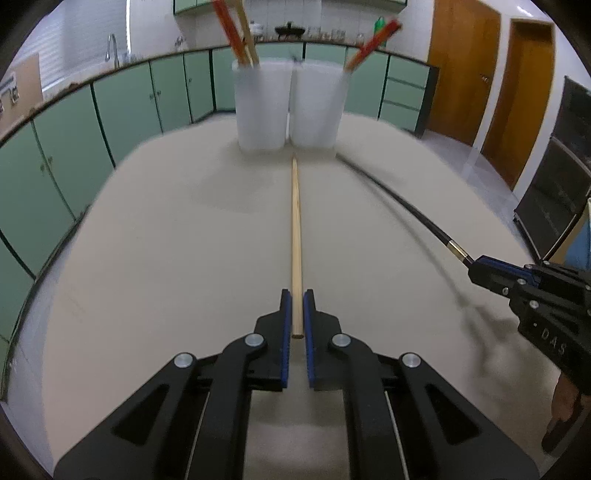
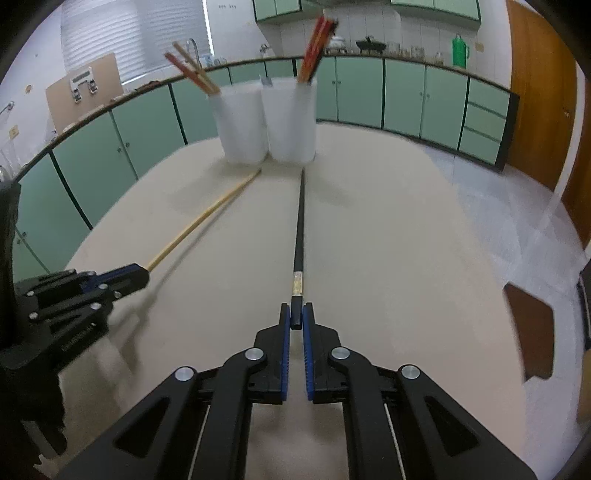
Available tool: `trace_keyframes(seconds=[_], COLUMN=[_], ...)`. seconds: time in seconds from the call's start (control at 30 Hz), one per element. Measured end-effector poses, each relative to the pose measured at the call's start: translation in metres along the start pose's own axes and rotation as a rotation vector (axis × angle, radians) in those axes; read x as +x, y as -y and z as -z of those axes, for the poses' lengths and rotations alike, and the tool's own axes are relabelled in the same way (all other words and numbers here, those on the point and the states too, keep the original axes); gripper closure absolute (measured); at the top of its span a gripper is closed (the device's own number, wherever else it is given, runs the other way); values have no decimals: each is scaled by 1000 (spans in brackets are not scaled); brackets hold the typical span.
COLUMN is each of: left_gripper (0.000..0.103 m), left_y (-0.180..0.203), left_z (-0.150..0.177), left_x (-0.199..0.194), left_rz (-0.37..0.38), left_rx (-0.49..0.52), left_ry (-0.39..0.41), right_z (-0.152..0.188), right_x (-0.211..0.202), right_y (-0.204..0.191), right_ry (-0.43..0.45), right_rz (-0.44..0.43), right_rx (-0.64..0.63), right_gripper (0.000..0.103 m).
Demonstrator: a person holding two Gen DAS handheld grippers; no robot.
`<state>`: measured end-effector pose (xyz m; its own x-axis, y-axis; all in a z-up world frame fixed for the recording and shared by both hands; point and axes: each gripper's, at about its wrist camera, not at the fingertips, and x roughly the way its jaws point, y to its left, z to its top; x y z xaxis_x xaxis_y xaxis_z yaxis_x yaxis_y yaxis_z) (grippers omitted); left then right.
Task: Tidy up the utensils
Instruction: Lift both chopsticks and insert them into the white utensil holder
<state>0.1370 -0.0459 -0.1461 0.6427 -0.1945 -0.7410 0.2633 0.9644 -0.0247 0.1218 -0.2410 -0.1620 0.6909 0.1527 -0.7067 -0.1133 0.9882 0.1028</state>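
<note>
My left gripper (image 1: 296, 298) is shut on a light wooden chopstick (image 1: 295, 229) whose tip points at two white holders. My right gripper (image 2: 296, 312) is shut on a black chopstick with a gold band (image 2: 300, 229), also pointing at the holders. The left white holder (image 1: 261, 105) holds red and wooden chopsticks (image 1: 236, 31); the right white holder (image 1: 317, 103) holds red chopsticks (image 1: 373, 42). In the right wrist view the holders (image 2: 242, 123) (image 2: 291, 120) stand side by side, and the left gripper (image 2: 122, 280) shows at the left with the wooden chopstick (image 2: 207, 218).
The beige table (image 1: 166, 240) has a curved edge on the left and right. Green cabinets (image 1: 122, 107) run behind it. Wooden doors (image 1: 465, 66) stand at the right. A brown chair seat (image 2: 532, 328) sits by the table's right edge.
</note>
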Motion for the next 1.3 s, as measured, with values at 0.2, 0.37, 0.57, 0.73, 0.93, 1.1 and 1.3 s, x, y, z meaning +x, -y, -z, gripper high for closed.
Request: trace_keyframes(seconds=[0.2,0.37,0.57,0.73,0.93,1.1,1.3], left_gripper=[97,97,97,97,97,97,97], left_y=[-4,-10,-11,-7,-2,1,12], left_z=[-28,-58,-98,-123,-154,-191,-242], left_x=[-51,-91,-114,-118,-129,-145,-154], left_rz=[-8,2,48,96,122,117,65], left_rx=[33,37,46,59,78,83,112], left_ry=[122,234,308,328,382,472,573], right_z=[-32,-67,-114,-148,-195,-238,-300], right_x=[-46,-77,-100,-105,-123,-140,-145], right_y=[6,7,5,-3,-9,-10,-8], right_ry=[103,181,228,224,262,339,455], right_rz=[4,-9,-64,-114,-153,-164,-130], right_rx=[-36,-78,-118,-155,-181,-177,-133], right_gripper=[97,97,97,97,97,97,97])
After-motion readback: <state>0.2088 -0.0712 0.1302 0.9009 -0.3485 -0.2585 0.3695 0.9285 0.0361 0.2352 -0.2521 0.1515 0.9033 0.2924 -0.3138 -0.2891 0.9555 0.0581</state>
